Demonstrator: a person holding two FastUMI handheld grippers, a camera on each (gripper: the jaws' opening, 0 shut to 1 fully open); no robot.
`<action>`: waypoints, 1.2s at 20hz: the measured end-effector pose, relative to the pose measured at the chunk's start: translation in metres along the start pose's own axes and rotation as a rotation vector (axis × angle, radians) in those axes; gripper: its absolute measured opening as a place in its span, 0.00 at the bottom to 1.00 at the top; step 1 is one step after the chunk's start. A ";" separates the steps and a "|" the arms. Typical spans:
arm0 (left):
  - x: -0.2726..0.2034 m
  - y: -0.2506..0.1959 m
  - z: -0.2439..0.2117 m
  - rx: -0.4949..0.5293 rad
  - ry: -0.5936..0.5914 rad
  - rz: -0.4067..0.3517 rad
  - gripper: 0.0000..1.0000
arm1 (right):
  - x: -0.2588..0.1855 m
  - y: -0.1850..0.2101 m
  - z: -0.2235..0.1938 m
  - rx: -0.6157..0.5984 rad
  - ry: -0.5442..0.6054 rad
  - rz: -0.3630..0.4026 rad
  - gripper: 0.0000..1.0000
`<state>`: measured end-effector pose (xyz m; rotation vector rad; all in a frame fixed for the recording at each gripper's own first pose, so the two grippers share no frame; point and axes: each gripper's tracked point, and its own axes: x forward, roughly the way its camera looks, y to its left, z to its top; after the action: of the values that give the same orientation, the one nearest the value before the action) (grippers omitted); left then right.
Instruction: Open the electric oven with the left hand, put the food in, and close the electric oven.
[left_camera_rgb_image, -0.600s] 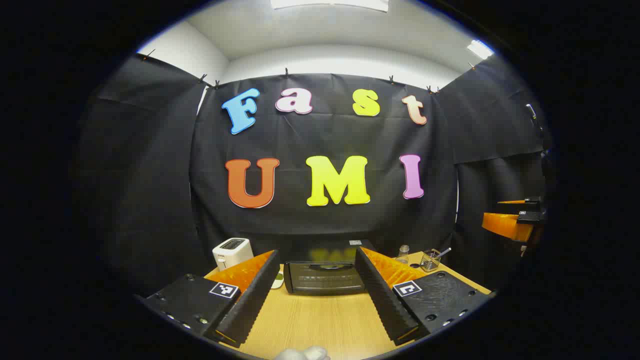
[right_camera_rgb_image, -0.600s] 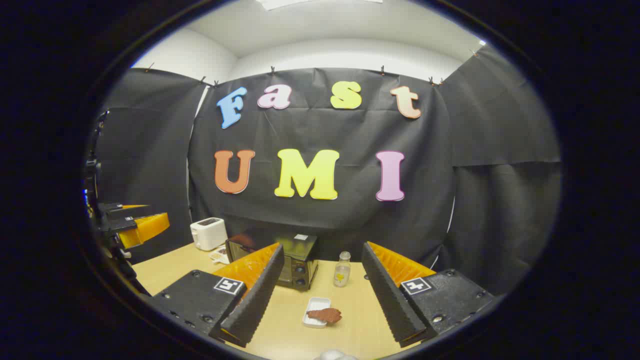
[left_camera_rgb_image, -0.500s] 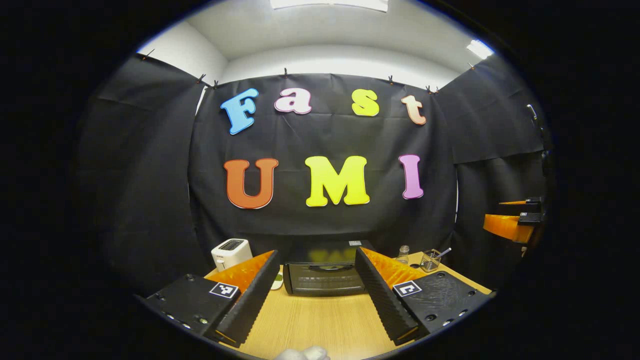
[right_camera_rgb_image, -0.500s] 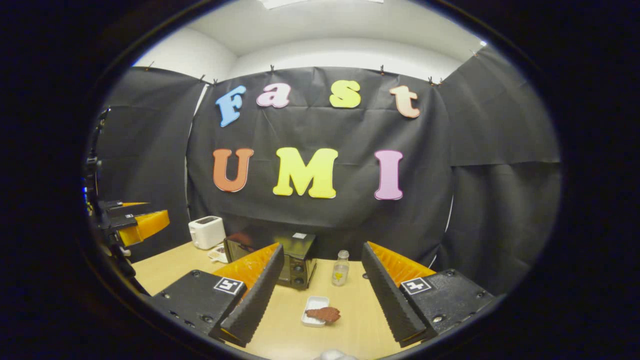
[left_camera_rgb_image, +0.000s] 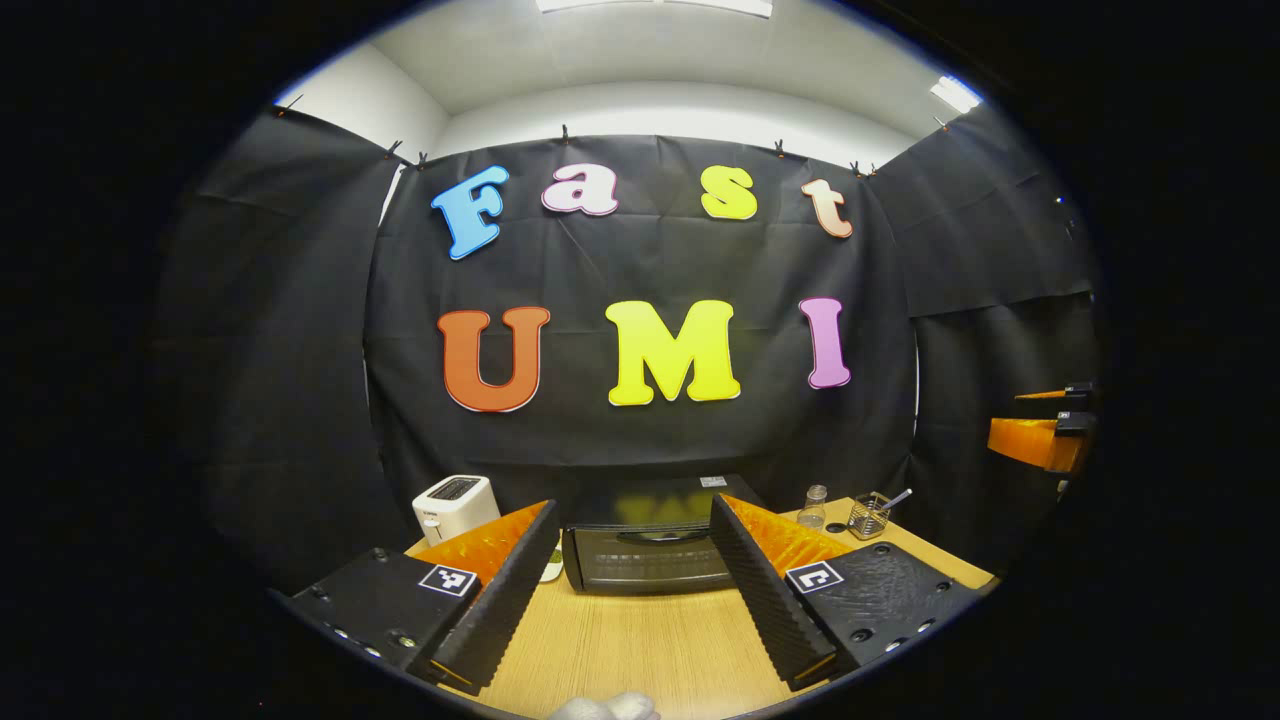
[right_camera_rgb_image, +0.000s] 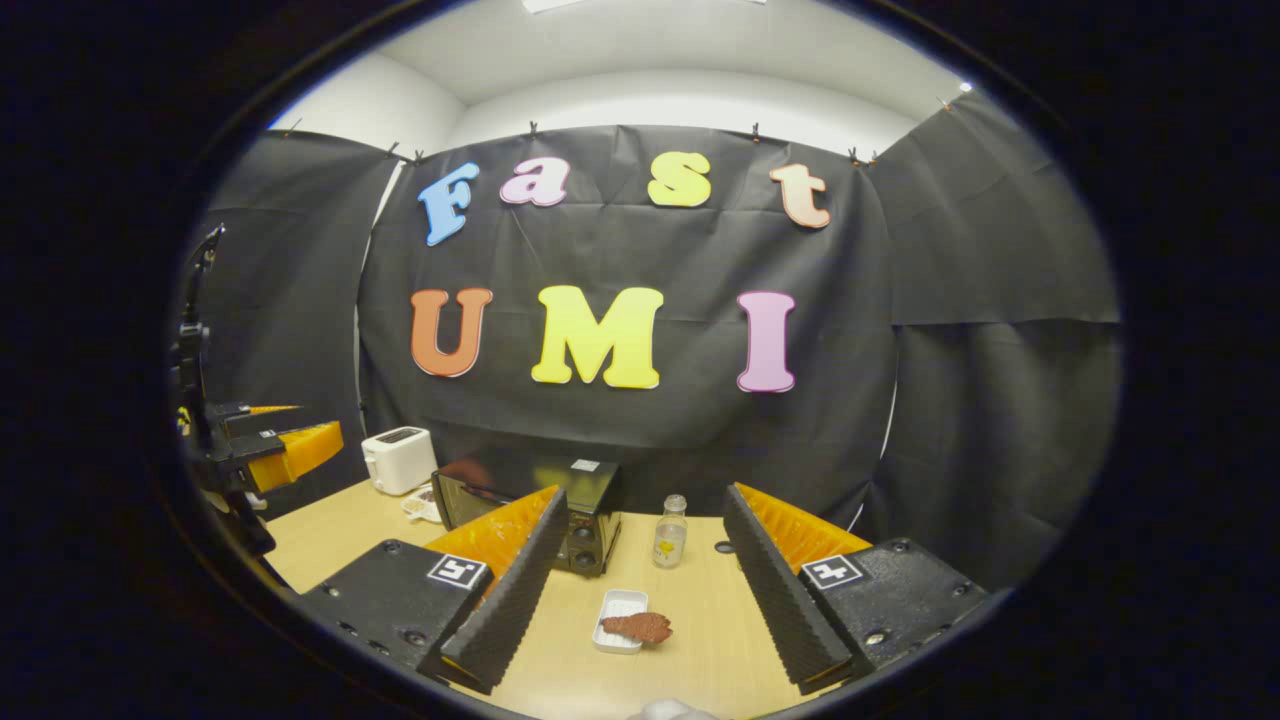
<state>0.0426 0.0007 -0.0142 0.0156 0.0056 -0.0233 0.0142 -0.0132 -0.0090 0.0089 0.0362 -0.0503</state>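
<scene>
While oven door shut, left claw, right claw both released.

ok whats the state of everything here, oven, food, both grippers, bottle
oven: door shut, handle untouched
food: on the table, partly over a small white tray, not gripped
left gripper: open, empty, aimed at the oven
right gripper: open, empty, above the food
bottle: upright, cap on
toaster: upright, nothing seen in its slots
</scene>
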 end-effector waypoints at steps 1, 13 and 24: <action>0.010 -0.003 -0.003 -0.004 0.002 -0.009 0.96 | 0.001 -0.003 0.000 0.003 0.004 -0.008 0.99; 0.182 -0.047 -0.078 -0.038 0.087 -0.076 0.96 | -0.029 -0.062 -0.004 0.031 0.068 -0.209 0.99; 0.233 -0.046 -0.175 0.010 0.271 -0.057 0.98 | -0.058 -0.087 -0.030 0.030 0.168 -0.324 1.00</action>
<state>0.2739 -0.0482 -0.1915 0.0284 0.2772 -0.0785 -0.0487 -0.0966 -0.0372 0.0371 0.2045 -0.3743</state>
